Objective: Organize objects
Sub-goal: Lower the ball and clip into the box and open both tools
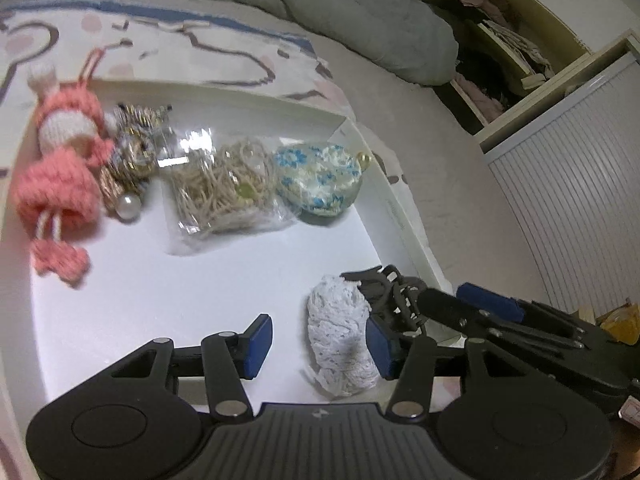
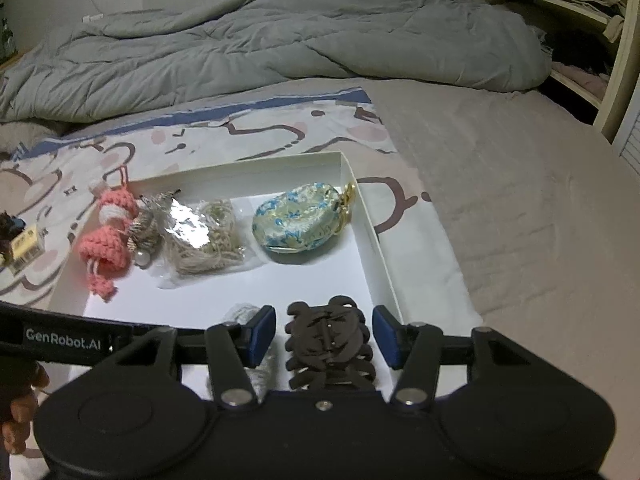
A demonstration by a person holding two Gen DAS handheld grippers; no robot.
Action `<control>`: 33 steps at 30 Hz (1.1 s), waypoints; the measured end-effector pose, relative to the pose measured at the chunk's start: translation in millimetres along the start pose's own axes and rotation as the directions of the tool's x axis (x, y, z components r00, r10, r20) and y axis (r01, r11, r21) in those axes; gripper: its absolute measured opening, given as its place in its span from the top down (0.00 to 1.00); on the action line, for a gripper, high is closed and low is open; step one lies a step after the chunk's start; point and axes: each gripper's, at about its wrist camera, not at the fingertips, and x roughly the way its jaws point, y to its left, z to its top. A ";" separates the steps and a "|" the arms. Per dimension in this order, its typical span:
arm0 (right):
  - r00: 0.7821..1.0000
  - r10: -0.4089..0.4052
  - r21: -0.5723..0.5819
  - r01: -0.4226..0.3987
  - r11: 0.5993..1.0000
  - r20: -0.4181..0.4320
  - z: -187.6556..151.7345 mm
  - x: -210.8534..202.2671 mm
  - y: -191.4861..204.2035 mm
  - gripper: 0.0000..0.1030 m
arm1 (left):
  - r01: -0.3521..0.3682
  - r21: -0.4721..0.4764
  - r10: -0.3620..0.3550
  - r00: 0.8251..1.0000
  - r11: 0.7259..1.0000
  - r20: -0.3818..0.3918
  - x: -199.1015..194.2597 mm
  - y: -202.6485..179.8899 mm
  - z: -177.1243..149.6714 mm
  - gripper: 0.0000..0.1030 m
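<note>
R claw (image 2: 324, 338) is wide open w/ the dark hair clip (image 2: 329, 354) lying between its pads, not gripped as far as I can tell. L claw (image 1: 318, 340) is also wide open, w/ the white lace piece (image 1: 340, 344) between its fingers, untouched by the look of it. Both items sit in the white box (image 2: 370, 232) on the bed, near edge. Further in, a row: pink knit doll (image 2: 106, 236), pearl brooch (image 2: 143, 236), bagged beads (image 2: 204, 232), floral pouch (image 2: 296, 224). Judging by this, mostly done; the clip and lace seem placed. Left: small boxed item (image 2: 26, 250) outside the box, on the patterned sheet (image 2: 240, 136).
</note>
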 end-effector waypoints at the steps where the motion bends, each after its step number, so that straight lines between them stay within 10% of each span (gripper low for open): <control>1: 1.000 0.006 0.005 -0.006 1.000 0.000 0.2 -3.0 0.1 0.48 | -0.007 0.005 0.007 1.000 1.000 0.003 -3.7 -0.7 1.5 0.49; 18: 0.997 -0.008 0.097 0.000 0.995 0.082 12.5 -65.8 13.4 0.48 | -0.166 0.182 0.147 0.983 0.969 0.113 -94.7 -25.8 17.7 0.34; 29: 0.991 -0.014 0.092 0.002 0.996 0.131 11.1 -102.9 45.3 0.46 | -0.302 0.262 0.245 0.942 0.917 0.229 -152.8 -16.0 11.5 0.14; 33: 0.989 -0.043 0.076 0.032 0.997 0.143 8.4 -107.9 56.3 0.31 | -0.348 0.270 0.279 0.924 0.898 0.263 -170.2 -4.7 11.3 0.07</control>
